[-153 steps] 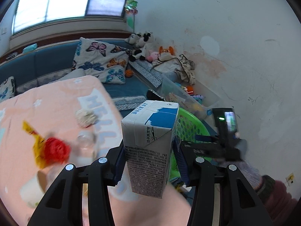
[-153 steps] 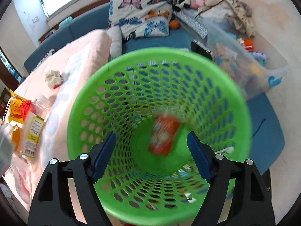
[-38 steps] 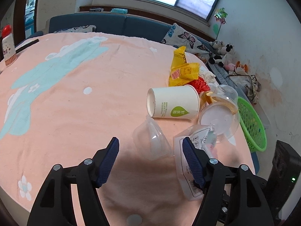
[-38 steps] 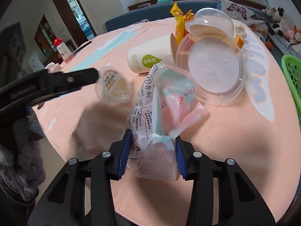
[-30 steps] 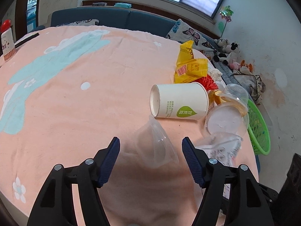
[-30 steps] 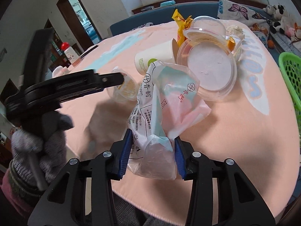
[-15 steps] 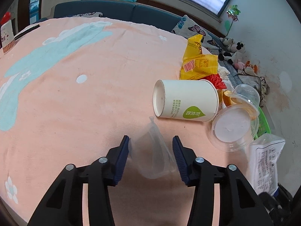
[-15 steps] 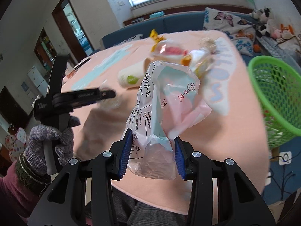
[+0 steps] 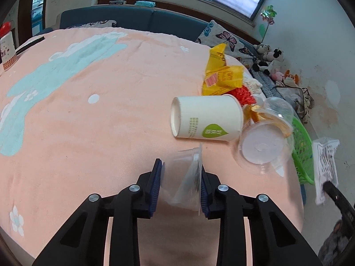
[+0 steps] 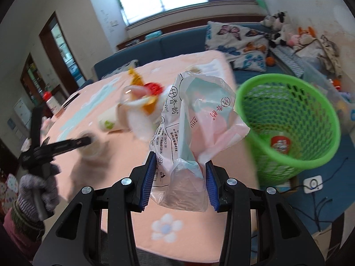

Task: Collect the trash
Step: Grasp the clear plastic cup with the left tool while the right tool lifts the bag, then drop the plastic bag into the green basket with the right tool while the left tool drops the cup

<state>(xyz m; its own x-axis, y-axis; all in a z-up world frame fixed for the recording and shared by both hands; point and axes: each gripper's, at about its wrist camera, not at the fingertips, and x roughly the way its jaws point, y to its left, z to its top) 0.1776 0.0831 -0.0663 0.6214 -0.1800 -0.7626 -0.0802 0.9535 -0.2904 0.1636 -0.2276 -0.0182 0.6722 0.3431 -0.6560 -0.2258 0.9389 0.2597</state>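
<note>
Right wrist: my right claw (image 10: 178, 178) grips limp plastic bag (image 10: 195, 119), basket (image 10: 288, 122) at 2 o'clock; left claw (image 9: 179, 187) pinches flimsy clear cup (image 9: 187, 177), crushable.

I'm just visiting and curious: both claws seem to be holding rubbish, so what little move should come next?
Probably carry the right claw rightward until it hangs over the green basket. It is already shut on the plastic bag above the table's edge, and the basket stands open just beside it.

A glossy crinkled plastic bag (image 10: 195, 119), a green plastic mesh basket (image 10: 310, 119), a matt cloth tablecloth (image 9: 88, 122).
</note>
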